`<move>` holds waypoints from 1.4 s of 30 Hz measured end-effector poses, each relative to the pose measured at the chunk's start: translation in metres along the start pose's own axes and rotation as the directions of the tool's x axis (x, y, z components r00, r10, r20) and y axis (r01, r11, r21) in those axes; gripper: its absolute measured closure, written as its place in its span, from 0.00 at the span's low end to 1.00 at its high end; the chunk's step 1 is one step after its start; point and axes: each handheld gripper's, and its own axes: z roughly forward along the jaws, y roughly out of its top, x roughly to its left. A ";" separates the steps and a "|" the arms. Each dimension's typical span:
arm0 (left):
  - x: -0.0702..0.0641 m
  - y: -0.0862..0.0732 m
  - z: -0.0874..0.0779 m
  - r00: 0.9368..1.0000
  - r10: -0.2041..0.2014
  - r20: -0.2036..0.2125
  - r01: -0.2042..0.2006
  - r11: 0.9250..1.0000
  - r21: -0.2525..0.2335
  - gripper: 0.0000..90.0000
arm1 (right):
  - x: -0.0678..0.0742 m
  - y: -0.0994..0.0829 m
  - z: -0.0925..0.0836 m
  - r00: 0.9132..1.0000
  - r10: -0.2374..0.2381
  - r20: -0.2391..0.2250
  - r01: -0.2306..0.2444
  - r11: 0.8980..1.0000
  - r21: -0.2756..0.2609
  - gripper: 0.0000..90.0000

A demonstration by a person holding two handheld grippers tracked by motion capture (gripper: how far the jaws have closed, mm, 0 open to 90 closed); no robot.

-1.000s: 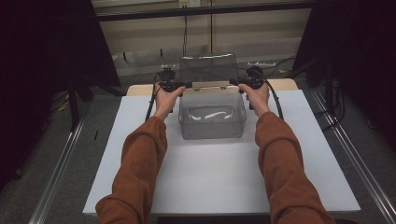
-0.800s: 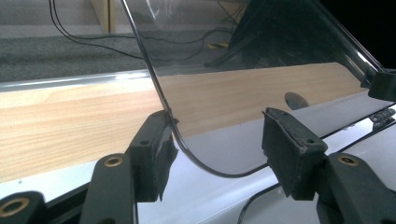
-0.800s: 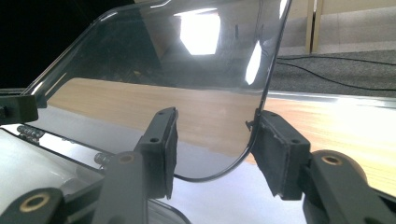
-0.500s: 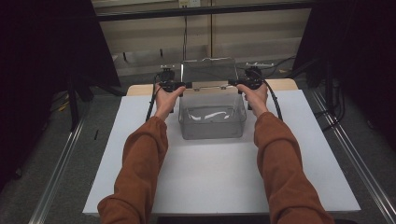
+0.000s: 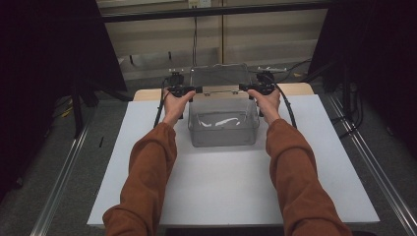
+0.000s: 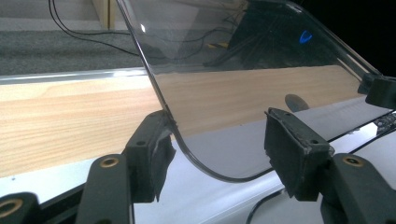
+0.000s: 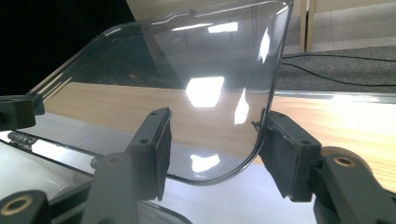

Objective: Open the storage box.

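A clear plastic box (image 5: 223, 129) stands at the back of the white table top (image 5: 231, 187). Its hinged clear lid (image 5: 219, 76) is swung up behind it and leans back. My left gripper (image 5: 194, 90) is at the lid's left corner, my right gripper (image 5: 244, 88) at its right corner. In the left gripper view the lid's rounded corner (image 6: 243, 70) lies between the spread jaws of the left gripper (image 6: 219, 149) and brushes one pad (image 6: 156, 154). In the right gripper view the right gripper (image 7: 215, 149) straddles the other corner of the lid (image 7: 201, 70); its jaws have just been opening.
A wooden strip (image 5: 295, 89) runs behind the white top. Black cables (image 5: 287, 110) trail from both grippers across the table. Metal rails (image 5: 59, 182) flank the table on the floor. Dark panels (image 5: 49, 49) stand left and right.
The lid's top edge has sunk slightly as the lid leaned further back. Both hands have stayed at its corners.
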 end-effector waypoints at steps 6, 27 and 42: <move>0.000 0.000 0.000 1.000 -0.001 0.000 0.001 1.000 -0.001 0.46 | 0.002 -0.001 0.002 1.000 -0.011 0.007 0.011 1.000 -0.007 0.45; 0.001 -0.006 0.006 0.999 0.028 -0.033 -0.031 0.997 -0.077 0.19 | 0.004 -0.004 0.003 0.996 -0.078 0.041 0.079 0.996 -0.027 0.30; -0.009 -0.009 -0.008 0.987 0.157 -0.033 -0.159 0.984 -0.085 0.06 | 0.015 -0.004 -0.012 0.985 -0.168 0.046 0.172 0.981 -0.087 0.15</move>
